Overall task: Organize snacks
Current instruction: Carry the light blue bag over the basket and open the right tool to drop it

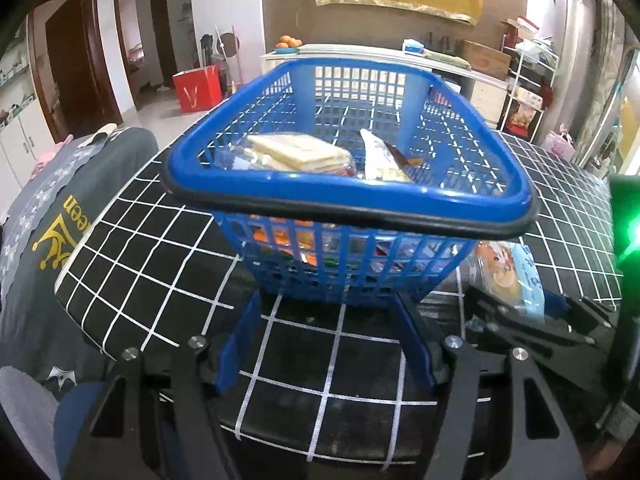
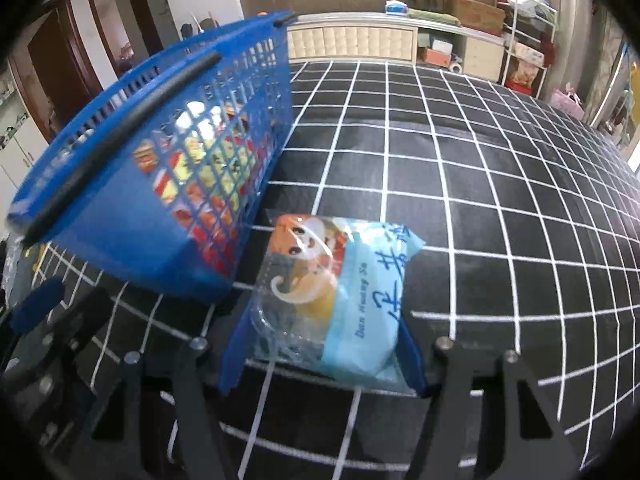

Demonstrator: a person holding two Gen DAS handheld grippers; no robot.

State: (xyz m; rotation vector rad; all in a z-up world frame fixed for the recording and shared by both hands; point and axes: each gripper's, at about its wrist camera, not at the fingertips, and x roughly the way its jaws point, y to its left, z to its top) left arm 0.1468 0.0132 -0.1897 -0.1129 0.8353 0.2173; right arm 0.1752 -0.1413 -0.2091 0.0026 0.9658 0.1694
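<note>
Right gripper (image 2: 322, 344): jaws clamped on the light-blue snack packet (image 2: 340, 300).
Left gripper (image 1: 326, 344): jaws apart, empty, just before the basket's near wall.
Snack packet: on the checked cloth (image 2: 460, 168), beside the blue basket (image 2: 120, 208).
Basket: already holding wrapped snacks (image 1: 300, 152).

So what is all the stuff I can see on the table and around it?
basket: one, blue, on the checked cloth
snack packs in basket: several, pale and orange, inside it
snack pack: one, light blue and orange, beside the basket, between the right gripper's fingers
tablecloth: one, black with white lines, covers the table
red bag: one, on the floor behind
oranges: a few, on the far counter
left gripper: open, before the basket
right gripper: around the snack pack
</note>
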